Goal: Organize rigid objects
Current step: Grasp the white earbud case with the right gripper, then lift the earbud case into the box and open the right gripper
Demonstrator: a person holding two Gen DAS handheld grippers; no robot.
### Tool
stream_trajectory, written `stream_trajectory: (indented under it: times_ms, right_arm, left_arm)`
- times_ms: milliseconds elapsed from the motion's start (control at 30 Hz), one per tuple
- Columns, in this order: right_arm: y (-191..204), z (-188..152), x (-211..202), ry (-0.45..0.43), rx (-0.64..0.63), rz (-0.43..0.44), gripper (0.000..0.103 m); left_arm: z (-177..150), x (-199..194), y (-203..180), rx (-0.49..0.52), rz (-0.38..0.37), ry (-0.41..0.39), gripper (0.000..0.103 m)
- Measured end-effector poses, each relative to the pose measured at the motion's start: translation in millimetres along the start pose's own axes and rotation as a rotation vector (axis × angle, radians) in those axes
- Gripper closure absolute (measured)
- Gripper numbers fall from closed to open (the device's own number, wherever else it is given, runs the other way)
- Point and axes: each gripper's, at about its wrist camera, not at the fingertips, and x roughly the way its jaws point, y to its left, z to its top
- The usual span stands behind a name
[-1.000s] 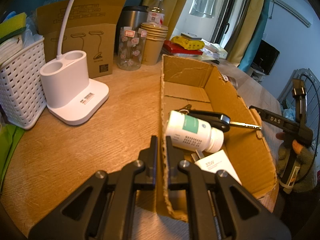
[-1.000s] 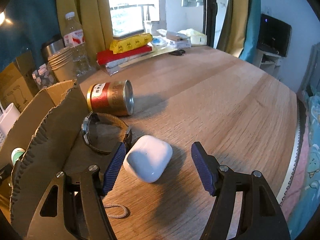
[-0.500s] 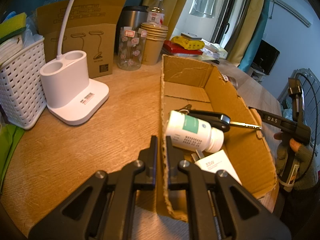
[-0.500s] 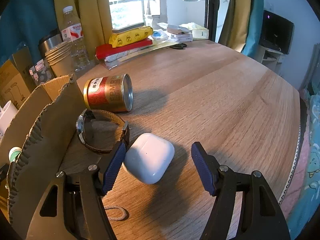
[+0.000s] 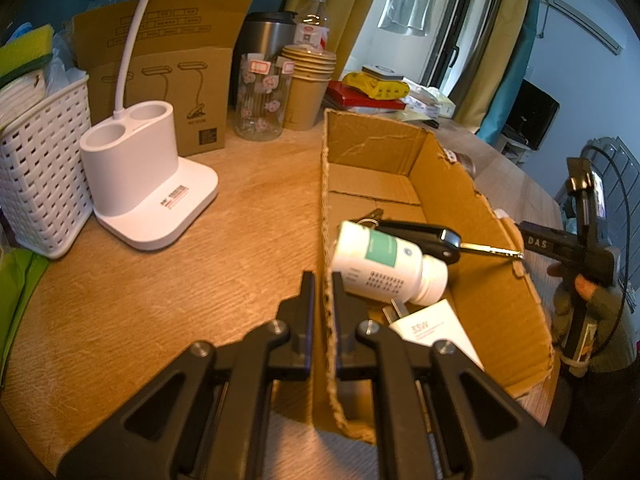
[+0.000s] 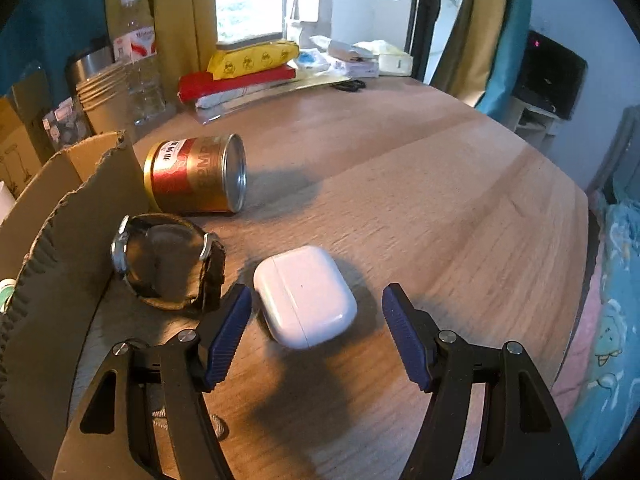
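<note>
Pinching the cardboard box (image 5: pixel 452 184) wall with our left gripper (image 5: pixel 323 292); right gripper (image 6: pixel 316 312) spread, earbud case (image 6: pixel 306 296) between fingertips, nearer the left one.

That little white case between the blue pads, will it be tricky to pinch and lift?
Probably a bit slippery: the white case looks glossy, with rounded corners, so it might squirt out of the open right gripper. It seems rigid, unlikely to squash. Lying flat on the table, it shouldn't roll, unlike the tin can on its side.
</note>
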Motion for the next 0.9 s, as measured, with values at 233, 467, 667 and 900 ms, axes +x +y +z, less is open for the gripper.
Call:
stream_trajectory:
  times_ms: [233, 467, 667, 900]
  right_arm:
    - [1, 2, 8, 0.030, -0.018, 0.042, 0.040]
    - [1, -1, -4, -0.010, -0.021, 0.046, 0.048]
    - [1, -4, -16, -0.045, -0.016, 0.048, 0.048]
    - [11, 0, -46, -0.111, -0.025, 0.093, 0.048]
  left_arm:
    - [0, 0, 1, 0.000, 0.000, 0.000, 0.095]
    - [0, 1, 0, 0.000, 0.000, 0.000, 0.095]
    - [0, 1, 2, 0.000, 0.000, 0.000, 0.095]
    - [0, 0, 0, 0.000, 0.000, 0.000, 0.095]
